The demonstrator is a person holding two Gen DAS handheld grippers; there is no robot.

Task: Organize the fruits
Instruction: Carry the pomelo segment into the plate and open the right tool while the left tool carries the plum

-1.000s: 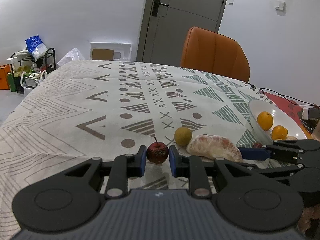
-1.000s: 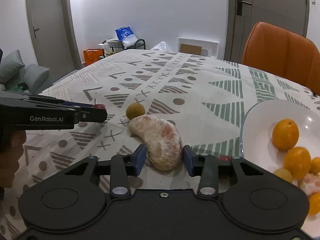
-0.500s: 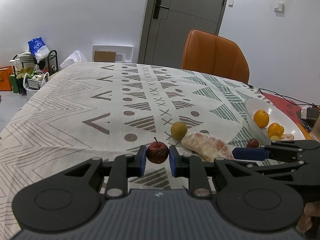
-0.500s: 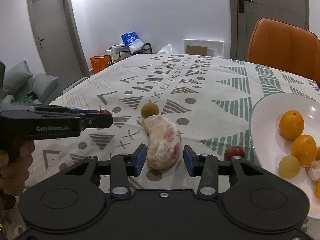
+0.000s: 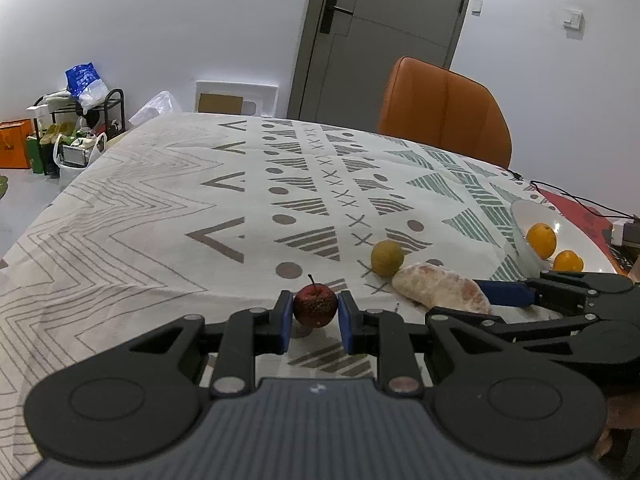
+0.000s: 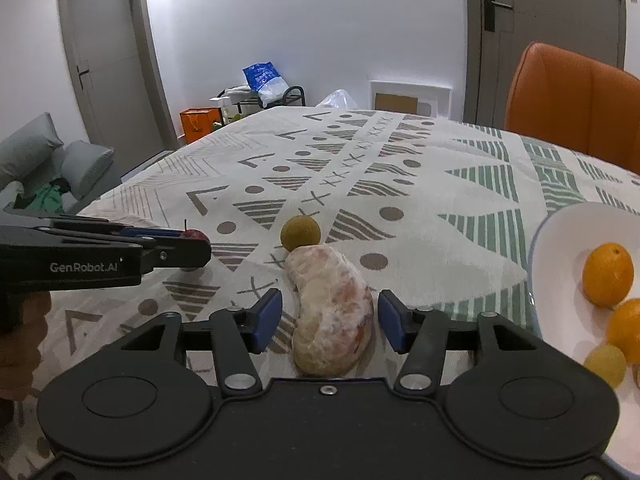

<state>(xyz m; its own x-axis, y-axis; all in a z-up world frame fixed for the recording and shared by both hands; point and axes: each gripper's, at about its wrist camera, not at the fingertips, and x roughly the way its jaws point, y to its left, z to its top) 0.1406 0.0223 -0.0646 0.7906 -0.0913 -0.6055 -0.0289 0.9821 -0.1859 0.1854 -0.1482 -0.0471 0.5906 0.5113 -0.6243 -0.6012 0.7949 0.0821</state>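
My left gripper (image 5: 314,314) is shut on a small dark red apple (image 5: 315,306) with a stem, just above the patterned tablecloth; it also shows from the side in the right wrist view as left gripper (image 6: 192,244) and apple (image 6: 194,235). A peeled pomelo piece (image 6: 332,308) lies on the cloth between the fingers of my right gripper (image 6: 330,316). The jaws are opening, with a gap on each side of the piece. A round yellow-green fruit (image 6: 301,233) touches its far end. The white bowl (image 6: 536,248) at the right holds oranges (image 6: 608,274).
An orange chair (image 5: 444,112) stands at the table's far side. A black cable (image 5: 576,200) and a red mat lie beyond the bowl (image 5: 520,216). The patterned tablecloth (image 5: 160,220) stretches to the left and far end.
The right gripper's jaws have spread wider, away from the pomelo piece. The left gripper stays shut on the apple.
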